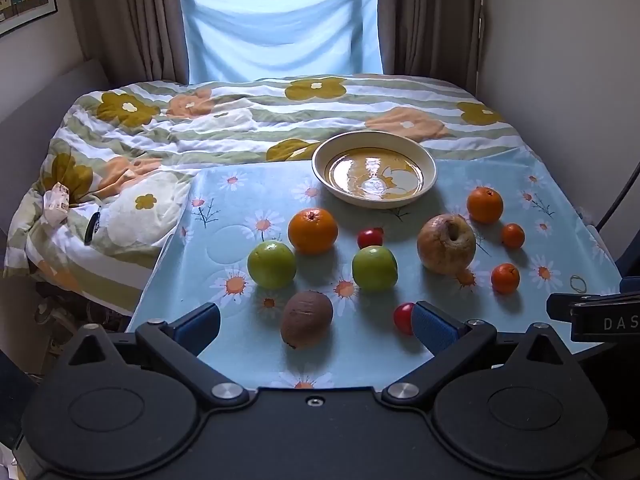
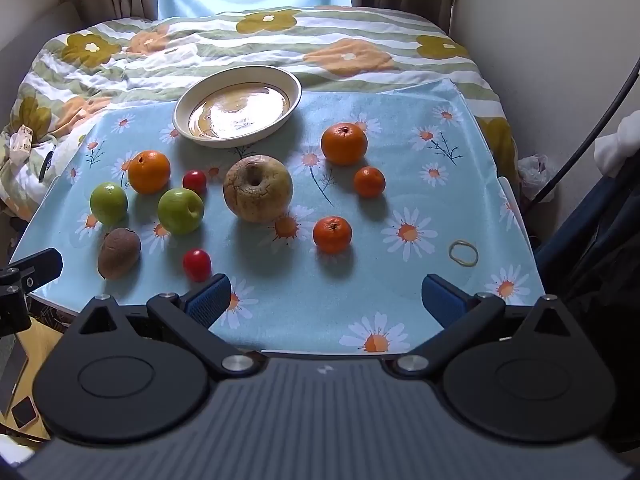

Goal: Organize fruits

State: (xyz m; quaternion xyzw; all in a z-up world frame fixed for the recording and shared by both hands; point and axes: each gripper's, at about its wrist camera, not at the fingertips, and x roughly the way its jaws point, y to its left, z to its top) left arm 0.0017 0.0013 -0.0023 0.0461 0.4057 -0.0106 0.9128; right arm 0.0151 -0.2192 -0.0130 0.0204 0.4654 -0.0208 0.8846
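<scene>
Fruit lies scattered on a blue daisy cloth (image 1: 224,216) (image 2: 400,184): two green apples (image 1: 271,264) (image 2: 180,210), a brown kiwi (image 1: 306,319) (image 2: 119,253), a wrinkled yellow apple (image 1: 446,244) (image 2: 257,188), oranges (image 1: 313,231) (image 2: 344,143), small mandarins (image 1: 505,278) (image 2: 332,234) and red cherry tomatoes (image 1: 403,318) (image 2: 197,265). An empty cream bowl (image 1: 320,156) (image 2: 296,92) sits at the cloth's far edge. My left gripper (image 1: 316,326) is open at the near edge, the kiwi between and just beyond its fingers. My right gripper (image 2: 326,300) is open over bare cloth.
A flowered duvet (image 1: 160,128) (image 2: 120,48) covers the bed behind the cloth. A rubber band (image 2: 463,252) lies at the cloth's right. Walls and curtains close in both sides. The right gripper's tip (image 1: 592,312) shows at the left wrist view's right edge.
</scene>
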